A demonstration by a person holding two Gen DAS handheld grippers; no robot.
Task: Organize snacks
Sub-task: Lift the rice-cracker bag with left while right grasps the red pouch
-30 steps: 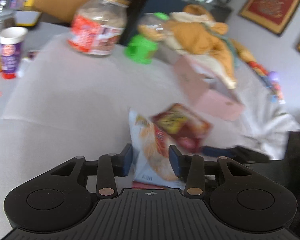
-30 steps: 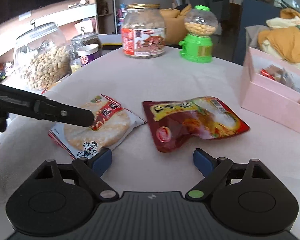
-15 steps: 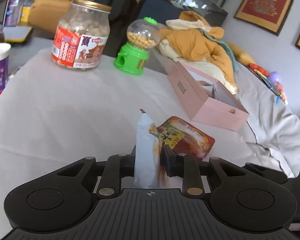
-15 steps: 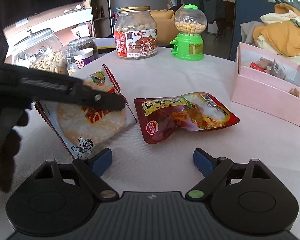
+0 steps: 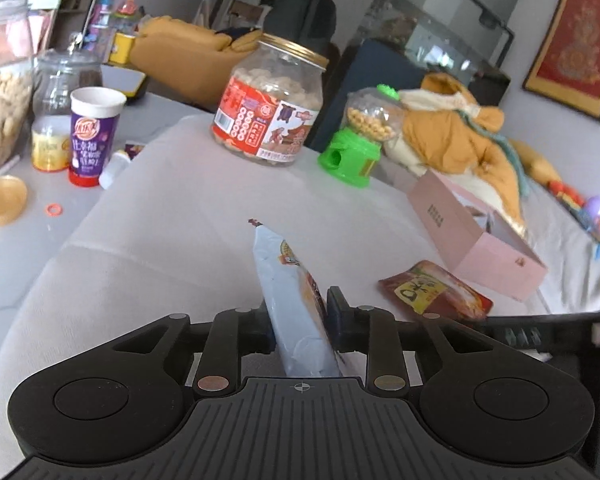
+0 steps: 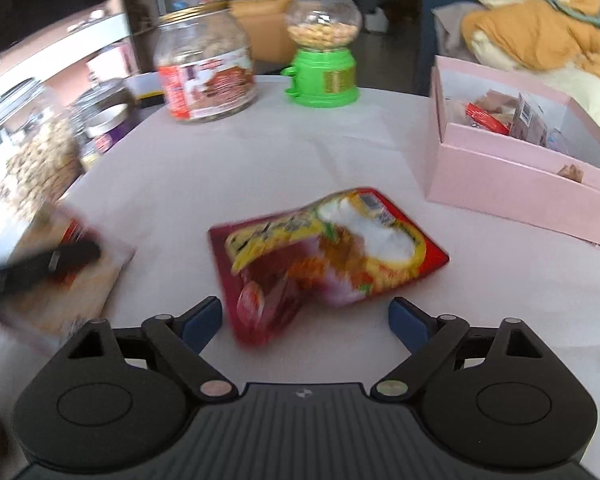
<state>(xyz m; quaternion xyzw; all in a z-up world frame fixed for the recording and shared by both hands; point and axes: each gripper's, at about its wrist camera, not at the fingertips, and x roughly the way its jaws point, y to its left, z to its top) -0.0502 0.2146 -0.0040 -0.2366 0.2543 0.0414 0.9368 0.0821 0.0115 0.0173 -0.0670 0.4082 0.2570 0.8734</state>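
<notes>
My left gripper (image 5: 300, 316) is shut on a white rice-cracker packet (image 5: 292, 300), held on edge above the table; the packet also shows blurred at the left of the right wrist view (image 6: 64, 280), pinched by the left gripper's dark finger. A red snack pouch (image 6: 328, 256) lies flat on the white tablecloth, also in the left wrist view (image 5: 436, 292). My right gripper (image 6: 306, 316) is open and empty, with the pouch's near end between its blue pads. An open pink box (image 6: 520, 168) holding several small snacks stands at the right (image 5: 480, 240).
A peanut jar with red label (image 6: 206, 68) and a green candy dispenser (image 6: 322, 48) stand at the back. Glass jars of nuts (image 6: 28, 152), a purple cup (image 5: 92, 136) and small tins sit at the left. An orange coat (image 5: 460, 140) lies behind the box.
My left gripper has lifted the cracker packet and carried it leftward. My right gripper has moved forward over the red pouch, staying open.
</notes>
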